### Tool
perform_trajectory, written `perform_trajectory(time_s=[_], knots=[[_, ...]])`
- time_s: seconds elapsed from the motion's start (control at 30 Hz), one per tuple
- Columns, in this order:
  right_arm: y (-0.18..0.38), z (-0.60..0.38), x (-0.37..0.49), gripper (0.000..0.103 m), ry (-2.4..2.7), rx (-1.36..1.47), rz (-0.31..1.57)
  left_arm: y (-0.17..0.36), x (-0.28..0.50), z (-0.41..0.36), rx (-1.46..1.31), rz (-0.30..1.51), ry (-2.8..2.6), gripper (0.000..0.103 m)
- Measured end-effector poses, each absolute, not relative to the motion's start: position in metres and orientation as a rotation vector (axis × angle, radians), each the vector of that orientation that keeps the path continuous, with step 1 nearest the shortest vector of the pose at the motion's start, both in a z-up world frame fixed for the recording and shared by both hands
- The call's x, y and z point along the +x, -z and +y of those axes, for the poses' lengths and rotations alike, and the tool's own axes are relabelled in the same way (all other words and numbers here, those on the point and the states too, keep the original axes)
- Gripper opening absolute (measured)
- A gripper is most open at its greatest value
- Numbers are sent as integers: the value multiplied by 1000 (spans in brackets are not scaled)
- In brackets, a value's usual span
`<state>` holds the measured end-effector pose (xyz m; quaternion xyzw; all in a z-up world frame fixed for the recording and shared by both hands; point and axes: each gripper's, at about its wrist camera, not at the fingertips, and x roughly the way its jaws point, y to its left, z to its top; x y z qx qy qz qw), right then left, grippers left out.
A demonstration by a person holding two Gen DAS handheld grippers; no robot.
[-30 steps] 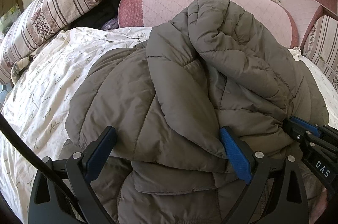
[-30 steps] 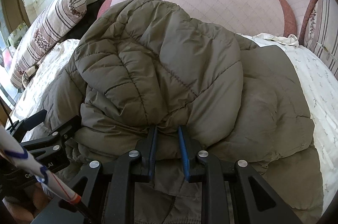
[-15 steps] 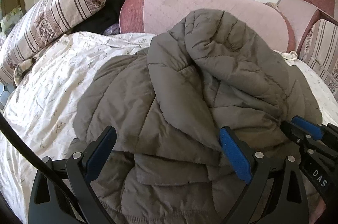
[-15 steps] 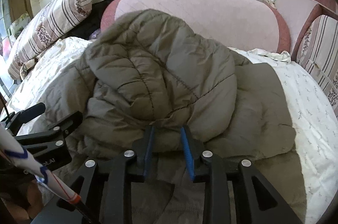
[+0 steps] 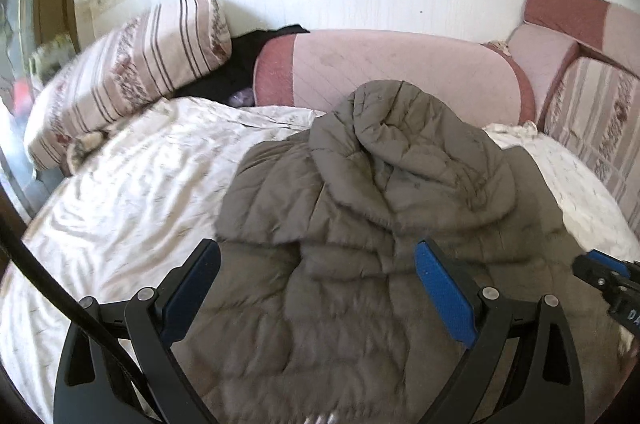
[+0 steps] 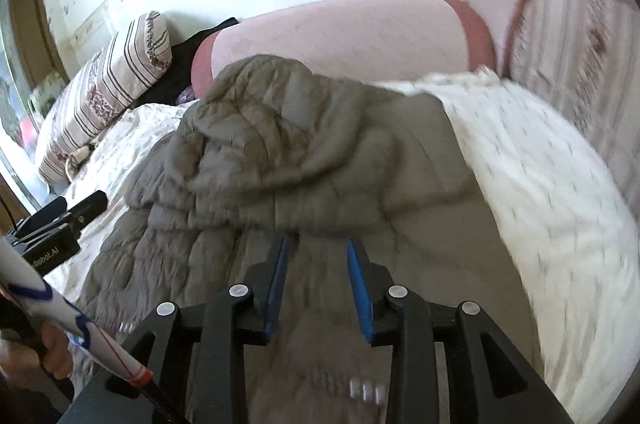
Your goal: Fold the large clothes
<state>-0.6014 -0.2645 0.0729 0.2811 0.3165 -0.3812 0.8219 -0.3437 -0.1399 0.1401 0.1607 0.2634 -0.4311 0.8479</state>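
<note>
One puffy, quilted grey-brown jacket [image 5: 384, 224] lies in a soft mound on the bed, folded over itself, on a crinkled white sheet [image 5: 132, 192] with a faint floral print, nearer the right side than the left. Both tongs hang above its near edge gripping nothing: the left gripper [image 5: 316, 288] gapes wide over the padded cloth, and the right gripper [image 6: 318, 284] stands narrowly apart, its jaws opening with only fabric below. Beyond, a pink diamond-stitched headboard [image 5: 400, 72] curves against a white wall, with a striped pillow [image 5: 132, 72] at the bed's far left corner.
</note>
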Motion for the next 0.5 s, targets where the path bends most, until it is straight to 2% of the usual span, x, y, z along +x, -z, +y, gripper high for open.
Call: perform_trajectory(time_s=[0.2,0.5], knots=[[-54,-205,-645,33,796,645,718,-133,-381,-82,351,593,929,98],[-20,-151,-658,34,752,647,828,-77,-391,-6,370,734,814,98]])
